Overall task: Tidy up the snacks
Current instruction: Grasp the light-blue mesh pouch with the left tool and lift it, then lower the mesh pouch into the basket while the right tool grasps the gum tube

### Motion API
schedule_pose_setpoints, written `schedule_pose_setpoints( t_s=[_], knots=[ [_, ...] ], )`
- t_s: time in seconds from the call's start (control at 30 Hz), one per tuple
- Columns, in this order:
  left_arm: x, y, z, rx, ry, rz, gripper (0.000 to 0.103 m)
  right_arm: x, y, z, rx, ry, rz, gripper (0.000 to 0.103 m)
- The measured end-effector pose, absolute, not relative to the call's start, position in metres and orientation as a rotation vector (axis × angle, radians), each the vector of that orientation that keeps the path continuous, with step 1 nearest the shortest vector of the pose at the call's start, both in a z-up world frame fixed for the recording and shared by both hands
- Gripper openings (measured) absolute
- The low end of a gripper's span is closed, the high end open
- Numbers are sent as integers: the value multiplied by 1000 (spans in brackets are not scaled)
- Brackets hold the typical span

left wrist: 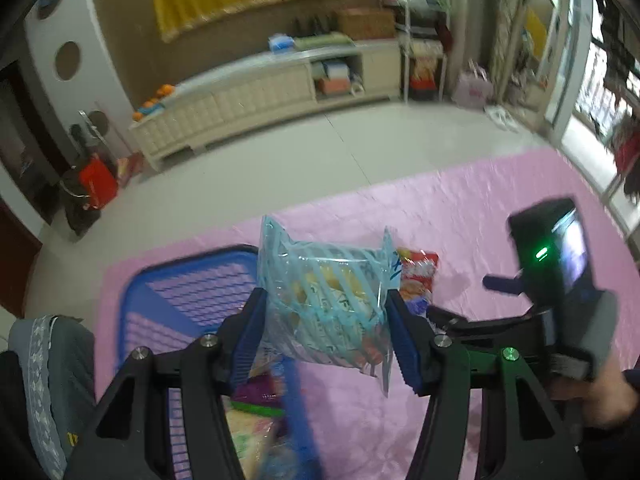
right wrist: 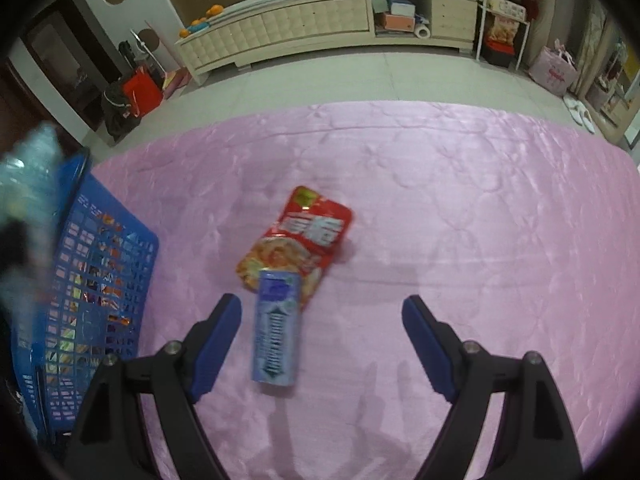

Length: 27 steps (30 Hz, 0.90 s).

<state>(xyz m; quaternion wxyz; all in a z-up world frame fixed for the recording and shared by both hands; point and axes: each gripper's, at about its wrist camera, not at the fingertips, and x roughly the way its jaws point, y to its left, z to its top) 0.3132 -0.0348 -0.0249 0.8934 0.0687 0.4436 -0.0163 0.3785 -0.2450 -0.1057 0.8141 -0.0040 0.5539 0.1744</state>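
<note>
My left gripper (left wrist: 326, 316) is shut on a clear bag with light blue stripes (left wrist: 324, 300) and holds it in the air by the right rim of the blue basket (left wrist: 192, 292). The basket holds several snack packs. My right gripper (right wrist: 322, 320) is open and empty above the pink cloth, its body showing in the left wrist view (left wrist: 560, 264). Between and just ahead of its fingers lies a light purple pack (right wrist: 276, 328) that overlaps a red snack pouch (right wrist: 298, 236). The red pouch also shows in the left wrist view (left wrist: 418, 276). The basket is at the left of the right wrist view (right wrist: 100, 280).
A pink quilted cloth (right wrist: 440, 200) covers the work surface. Past its far edge lie a tiled floor and a long cream cabinet (right wrist: 320, 16). A grey cushioned seat (left wrist: 52, 360) stands left of the basket.
</note>
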Motion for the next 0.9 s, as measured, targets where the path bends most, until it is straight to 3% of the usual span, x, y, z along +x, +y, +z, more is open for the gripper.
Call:
schedule_pose_setpoints(
  t_s=[0.17, 0.4, 0.67, 0.73, 0.9],
  knots=[
    [293, 13, 0, 72, 863, 22, 56, 375, -219, -109, -47, 1191, 372, 86],
    [287, 65, -25, 27, 938, 107, 57, 370, -193, -119, -106, 1222, 382, 86],
    [273, 81, -61, -1, 1088, 79, 57, 369, -182, -139, -152, 1268, 347, 76],
    [272, 78, -70, 30, 1103, 81, 57, 370, -179, -145, -166, 1270, 317, 65],
    [285, 77, -95, 13, 1159, 66, 57, 364, -174, -151, -210, 1272, 295, 58]
  ],
)
